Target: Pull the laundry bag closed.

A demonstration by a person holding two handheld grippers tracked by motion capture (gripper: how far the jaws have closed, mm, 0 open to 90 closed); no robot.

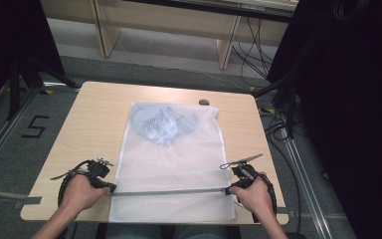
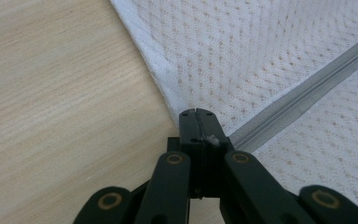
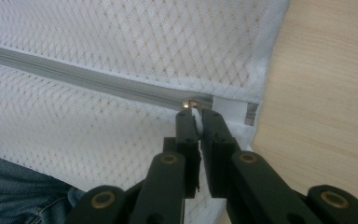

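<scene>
A lab or recording studio is showing here. A small wooden table (image 1: 94, 119) is standing on grey carpet (image 1: 144, 62) marked with a taped "5" (image 1: 34, 126), while black curtains (image 1: 358, 99) are hanging at both sides. Cables (image 1: 252, 50) are trailing across the floor beside tripod legs (image 1: 25, 74) and floor rails (image 1: 298, 164).

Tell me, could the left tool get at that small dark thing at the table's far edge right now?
Probably not as things stand: the left tool is shut on the mesh bag at the near edge, and the small dark thing sits far across, beyond the bag.
</scene>
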